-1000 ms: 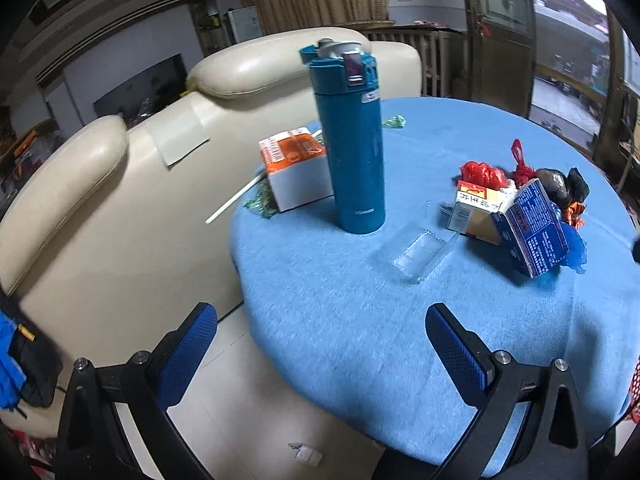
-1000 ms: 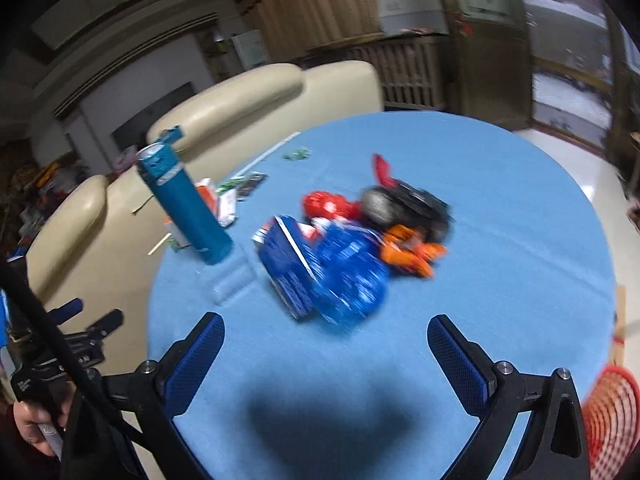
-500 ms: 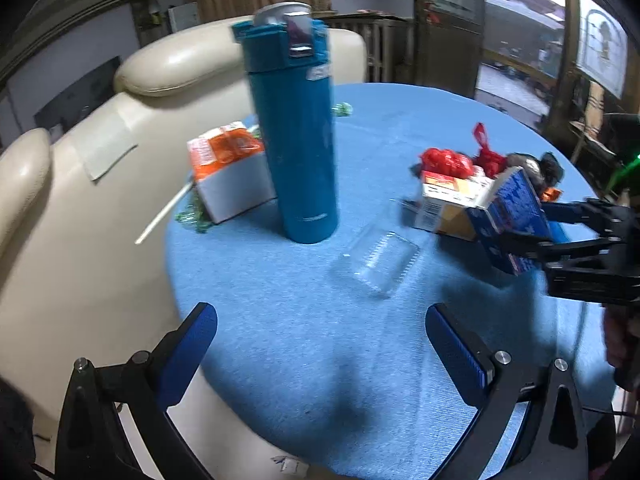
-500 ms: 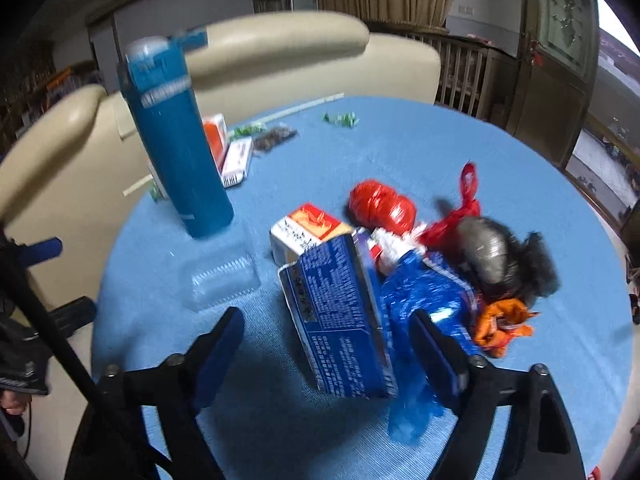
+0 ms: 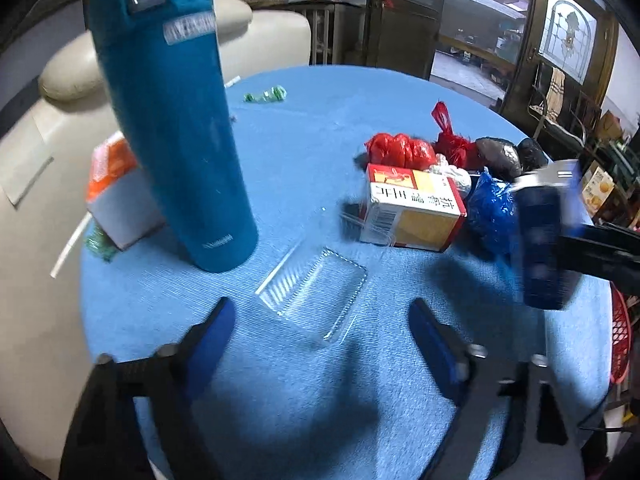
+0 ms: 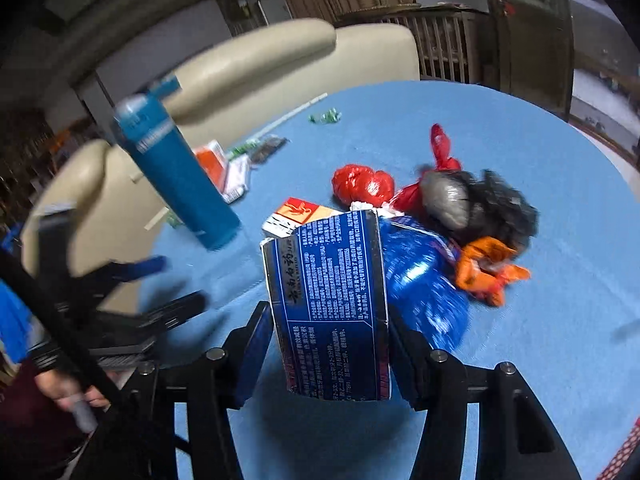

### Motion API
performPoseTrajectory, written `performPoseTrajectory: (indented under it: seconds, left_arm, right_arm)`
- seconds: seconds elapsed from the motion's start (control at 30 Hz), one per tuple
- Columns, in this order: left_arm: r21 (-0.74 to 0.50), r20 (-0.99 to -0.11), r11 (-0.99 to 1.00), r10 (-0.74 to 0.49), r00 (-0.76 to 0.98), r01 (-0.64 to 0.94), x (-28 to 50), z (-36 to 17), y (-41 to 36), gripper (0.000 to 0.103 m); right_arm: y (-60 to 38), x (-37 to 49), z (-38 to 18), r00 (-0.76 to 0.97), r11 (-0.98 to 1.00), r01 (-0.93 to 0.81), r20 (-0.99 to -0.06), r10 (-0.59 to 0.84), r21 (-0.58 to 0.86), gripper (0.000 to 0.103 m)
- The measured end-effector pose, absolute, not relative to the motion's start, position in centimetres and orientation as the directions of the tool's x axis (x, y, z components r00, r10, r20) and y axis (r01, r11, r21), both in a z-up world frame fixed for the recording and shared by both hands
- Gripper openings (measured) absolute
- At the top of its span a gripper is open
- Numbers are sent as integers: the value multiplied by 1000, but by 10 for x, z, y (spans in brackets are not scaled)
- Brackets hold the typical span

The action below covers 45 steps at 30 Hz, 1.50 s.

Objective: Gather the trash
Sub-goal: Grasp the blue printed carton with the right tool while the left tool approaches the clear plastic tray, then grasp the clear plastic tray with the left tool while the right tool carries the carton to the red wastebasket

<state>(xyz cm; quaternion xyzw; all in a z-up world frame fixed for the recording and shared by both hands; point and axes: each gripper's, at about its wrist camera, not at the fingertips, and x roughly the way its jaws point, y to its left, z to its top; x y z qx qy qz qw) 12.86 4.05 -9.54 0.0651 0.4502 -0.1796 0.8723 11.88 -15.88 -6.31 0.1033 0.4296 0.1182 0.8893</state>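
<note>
My right gripper (image 6: 328,332) is shut on a dark blue carton (image 6: 332,304) and holds it upright above the blue tablecloth; the carton also shows in the left wrist view (image 5: 544,240). My left gripper (image 5: 320,320) is open, its fingers on either side of a clear plastic tray (image 5: 316,296) lying flat on the cloth. Behind lie a red-and-yellow box (image 5: 412,212), red bags (image 5: 400,148), a blue bag (image 6: 424,280), a grey-black bag (image 6: 472,200) and an orange wrapper (image 6: 488,272).
A tall teal flask (image 5: 176,120) stands left of the tray, with an orange-and-white carton (image 5: 116,196) behind it. Green wrappers (image 5: 266,95) lie farther back. A cream sofa (image 6: 260,64) borders the round table. A red mesh basket (image 5: 620,344) sits off the right edge.
My right gripper closed on the blue carton and lifted it. My left gripper moved forward toward the clear tray, which now lies between its fingers.
</note>
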Motion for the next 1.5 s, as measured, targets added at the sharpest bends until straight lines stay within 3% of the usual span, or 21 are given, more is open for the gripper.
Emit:
performPoseTrajectory:
  seconds: [0.07,0.13,0.2,0.27,0.43,0.47,0.5,0.53,0.57,0.6,0.83,0.97,1.0,1.03,1.07,1.3,1.5]
  left_arm:
    - [-69,-824,926,-263,502,371,134,-103,39,61]
    - [-94,-837,925,-274,474,368,137,-110,38,35]
    - [-120,-845,925,-286,453,359,138,-115,38,19]
    - [-139,-843,925,-298,448,353,134,-117,38,13]
    - [-121,-832,921,-297,469,369,120,-111,33,13]
    - [-123,-827,923,-299,477,365,118,-109,34,16]
    - [-120,-825,925,-295,482,361,117,-106,34,35]
    - [-103,-822,929,-280,495,355,116,-104,35,63]
    - [-76,-813,936,-258,521,345,115,-100,35,74]
    - [-48,-798,940,-239,553,337,114,-96,36,78]
    - [57,-813,921,-181,554,385,143,-98,22,78]
    - [30,-831,923,-191,523,384,160,-108,17,78]
    - [20,-829,924,-198,523,382,160,-109,17,76]
    - [10,-826,924,-208,524,382,159,-109,16,64]
    - [9,-826,924,-209,523,383,159,-110,15,62]
    - [15,-802,915,-230,551,404,138,-99,3,59]
    - [-29,-790,874,-317,525,485,83,-77,-20,59]
  right_arm:
    - [-165,107,-57,617,944,-119,-722,313,307,58]
    - [-176,92,-52,631,935,-110,-703,328,338,58]
    - [-183,81,-50,640,932,-97,-695,328,350,58]
    - [-193,67,-48,651,929,-83,-686,324,360,58]
    - [-215,45,-49,672,927,-41,-676,302,373,58]
    - [-218,42,-50,672,925,-33,-676,300,378,58]
    - [-222,39,-51,673,924,-23,-677,297,383,58]
    - [-224,38,-52,674,923,-16,-678,293,384,58]
    - [-228,34,-53,675,922,-10,-678,291,386,58]
    - [-230,32,-54,676,919,-2,-677,292,394,58]
    - [-240,28,-62,677,903,29,-674,297,428,58]
    - [-243,25,-65,677,899,45,-675,294,436,58]
    - [-244,24,-65,677,898,50,-676,291,437,58]
    - [-246,23,-65,677,898,53,-676,290,438,58]
    - [-247,22,-65,678,897,56,-677,288,438,58]
    - [-253,16,-65,683,896,65,-674,282,440,58]
    - [-268,-5,-58,705,904,84,-666,243,419,58]
